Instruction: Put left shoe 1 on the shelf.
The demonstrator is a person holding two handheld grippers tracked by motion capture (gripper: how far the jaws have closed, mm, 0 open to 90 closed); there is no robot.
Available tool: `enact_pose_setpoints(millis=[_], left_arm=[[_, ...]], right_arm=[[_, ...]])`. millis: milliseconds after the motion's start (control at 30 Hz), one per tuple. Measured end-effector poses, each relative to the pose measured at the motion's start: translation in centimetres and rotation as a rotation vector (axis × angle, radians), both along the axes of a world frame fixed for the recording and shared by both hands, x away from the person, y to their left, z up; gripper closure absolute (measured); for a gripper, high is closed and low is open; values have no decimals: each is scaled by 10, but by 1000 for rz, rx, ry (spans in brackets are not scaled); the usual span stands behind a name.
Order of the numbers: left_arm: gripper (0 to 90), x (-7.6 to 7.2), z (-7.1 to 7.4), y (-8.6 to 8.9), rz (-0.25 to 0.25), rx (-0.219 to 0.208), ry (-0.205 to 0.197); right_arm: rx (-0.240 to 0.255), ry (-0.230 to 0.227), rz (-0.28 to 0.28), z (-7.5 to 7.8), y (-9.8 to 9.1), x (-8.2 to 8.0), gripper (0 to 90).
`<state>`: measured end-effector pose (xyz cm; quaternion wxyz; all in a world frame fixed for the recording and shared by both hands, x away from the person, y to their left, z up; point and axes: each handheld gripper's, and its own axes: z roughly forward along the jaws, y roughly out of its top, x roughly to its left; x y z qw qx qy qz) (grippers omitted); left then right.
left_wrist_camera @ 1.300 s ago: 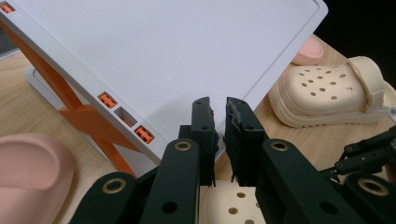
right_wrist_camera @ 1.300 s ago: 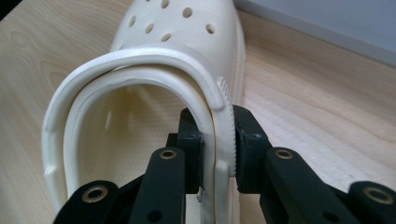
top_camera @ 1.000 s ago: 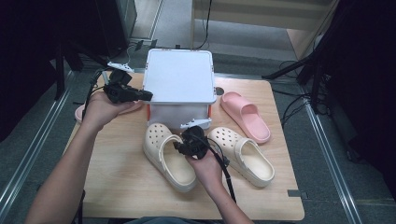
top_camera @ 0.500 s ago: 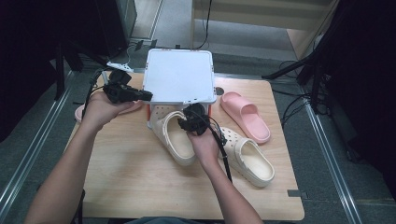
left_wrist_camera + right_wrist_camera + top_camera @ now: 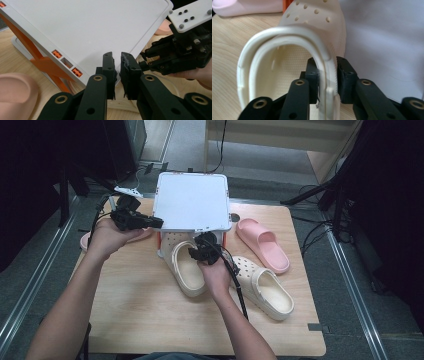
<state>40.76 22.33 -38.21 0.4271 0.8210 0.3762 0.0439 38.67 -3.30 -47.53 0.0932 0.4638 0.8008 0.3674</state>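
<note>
Pale wooden table [image 5: 125, 320], seen from above, with dark floor around it. Nearest the person lies a second cream clog [image 5: 265, 287], resting free on the board. Just beyond, the right gripper [image 5: 200, 251] straddles the side wall of the cream clog [image 5: 186, 270], one jaw inside the shoe and one outside; its jaws have just been opening, and whether the pads [image 5: 344, 72] press the wall cannot be told. The clog's toe already sits under the white shelf rack [image 5: 192, 202], between its orange legs. To the left, the left gripper [image 5: 155, 222] is nearly closed on the rack's white edge, apparently steadying it. A pink slipper [image 5: 262, 244] lies to the right of the rack, another pink slipper [image 5: 89, 240] behind the left hand. To finish the step well, the clog is best slid straight in, level, and the jaws withdrawn without dragging the heel back out.
</note>
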Motion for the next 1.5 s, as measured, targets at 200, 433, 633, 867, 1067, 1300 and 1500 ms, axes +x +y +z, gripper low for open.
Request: enact_pose_setpoints(millis=[200,433,633,867,1067,1300,1500], left_arm=[[815,0,0,0,0,0,-2],[815,0,0,0,-1,-1,-3],[815,0,0,0,0,0,-3],[815,0,0,0,1,2,-3],[815,0,0,0,1,1,-3],[814,0,0,0,2,3,-4],[814,-1,0,0,3,5,-5]], right_arm=[[29,-35,15,8,-7,-6,652],[27,-63,40,16,-20,-21,605],[85,-49,63,25,-37,-41,780],[89,-60,124,20,-47,-71,900],[63,-50,171,13,-54,-94,900],[41,-16,194,-10,-65,-119,900],[-30,22,219,-28,-56,-122,900]])
